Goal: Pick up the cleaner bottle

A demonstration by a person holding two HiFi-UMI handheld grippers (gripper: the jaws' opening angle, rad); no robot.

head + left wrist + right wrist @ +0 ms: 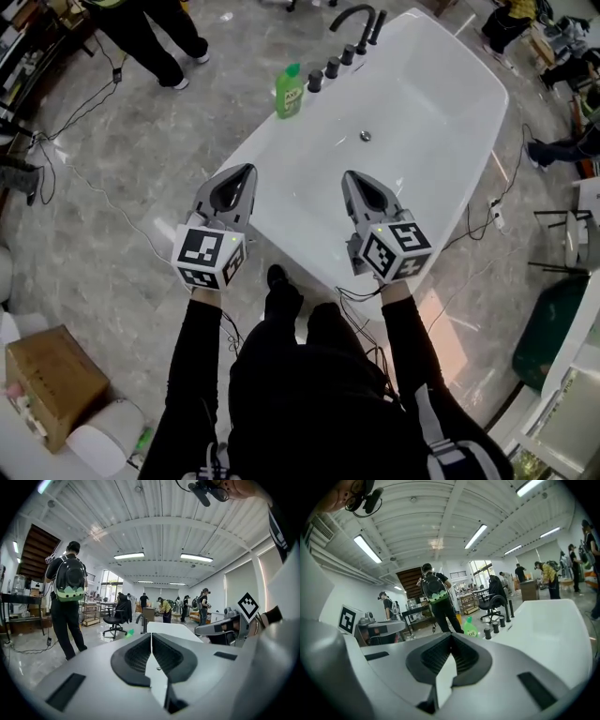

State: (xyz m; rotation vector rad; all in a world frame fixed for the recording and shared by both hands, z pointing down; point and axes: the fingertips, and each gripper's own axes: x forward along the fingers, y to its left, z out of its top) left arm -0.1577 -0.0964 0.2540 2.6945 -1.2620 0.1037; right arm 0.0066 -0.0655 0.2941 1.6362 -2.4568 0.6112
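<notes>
The cleaner bottle (289, 91), green with a green cap, stands upright on the far left rim of the white bathtub (441, 103). My left gripper (246, 171) hovers over the tub's near rim, shut and empty, well short of the bottle. My right gripper (349, 176) is beside it over the tub's near end, also shut with nothing held. In the left gripper view the bottle (130, 632) is a small green speck far ahead of the closed gripper (151, 634). In the right gripper view the bottle (470, 627) stands just beyond the closed gripper (451, 637).
A black faucet (354, 21) and a row of black knobs (331, 67) stand on the rim right of the bottle. A drain (365, 137) lies in the tub floor. A person (150, 37) stands on the marble floor beyond; cables trail left. A cardboard box (52, 380) sits near left.
</notes>
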